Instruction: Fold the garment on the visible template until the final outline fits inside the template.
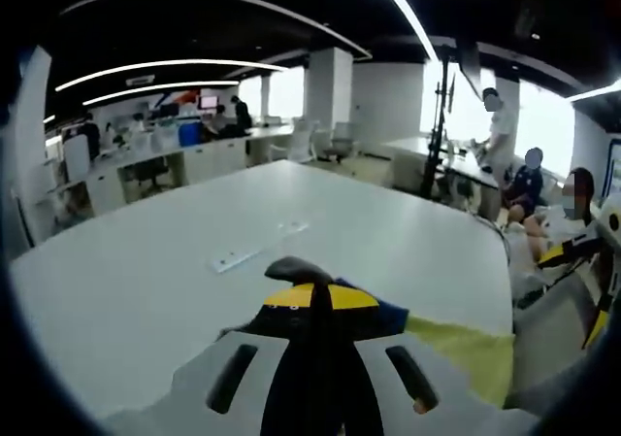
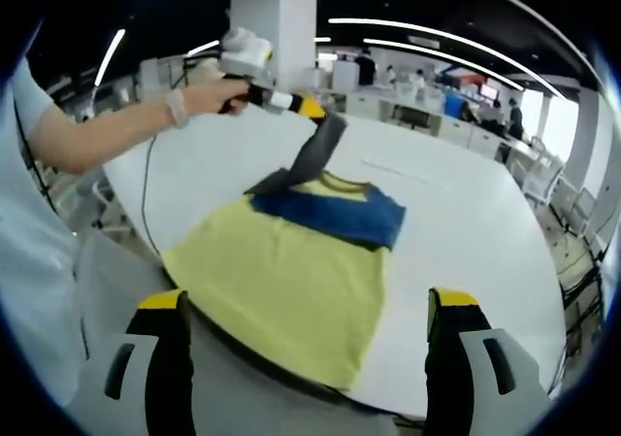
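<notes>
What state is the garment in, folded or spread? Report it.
Mostly spread: the yellow garment lies flat on the white table, its blue top edge pinched by the left tool.

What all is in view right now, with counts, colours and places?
Garment: one, yellow with a blue top band, flat on the table near edge.
Table: one, white, large.
Office desks: several, white, far background.
Pillar: one, white, behind the table.
People: a few, beyond the table's far side.
Left gripper: one, black and yellow, shut on the garment collar edge.
Right gripper: one, black and yellow, open, above the hem.
Hand: one, holding the left gripper.
</notes>
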A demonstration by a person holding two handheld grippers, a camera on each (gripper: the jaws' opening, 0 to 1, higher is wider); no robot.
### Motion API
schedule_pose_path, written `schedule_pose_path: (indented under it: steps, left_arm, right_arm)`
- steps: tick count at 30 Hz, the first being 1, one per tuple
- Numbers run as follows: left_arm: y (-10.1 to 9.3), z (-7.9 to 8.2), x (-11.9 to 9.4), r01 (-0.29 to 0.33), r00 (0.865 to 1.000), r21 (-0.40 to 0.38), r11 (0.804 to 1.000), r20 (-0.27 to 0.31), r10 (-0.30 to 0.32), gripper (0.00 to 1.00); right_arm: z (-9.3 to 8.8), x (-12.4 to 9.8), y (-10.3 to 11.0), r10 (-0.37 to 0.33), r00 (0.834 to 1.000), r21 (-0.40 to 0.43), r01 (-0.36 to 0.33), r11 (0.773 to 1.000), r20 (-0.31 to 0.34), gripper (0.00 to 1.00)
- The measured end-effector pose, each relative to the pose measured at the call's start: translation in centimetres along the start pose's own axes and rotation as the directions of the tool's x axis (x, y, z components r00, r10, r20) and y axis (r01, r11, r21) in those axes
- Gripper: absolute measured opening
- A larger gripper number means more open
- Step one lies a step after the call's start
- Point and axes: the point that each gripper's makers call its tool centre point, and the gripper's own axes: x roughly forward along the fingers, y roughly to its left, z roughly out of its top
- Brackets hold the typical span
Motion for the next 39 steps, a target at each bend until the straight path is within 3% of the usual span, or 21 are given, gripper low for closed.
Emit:
schedule_pose_path:
  steps: [13,39]
  left_arm:
    - [-1.3,-2.3,2.3,0.027,0.998,0.032,0.999,-0.066,-0.024,0.0]
    - [-2.2,-4.4,4.9,0.05,0.992,0.046,0.998,-0.121,-0.044,0.0]
  right_arm:
    - [-0.7,0.0,0.2,0.004,1.0,0.01,-0.004,1.0,-0.012,1.0]
    - [-1.7,0.3,0.3,0.003,1.0,0.036,-0.002,0.999,-0.025,1.0]
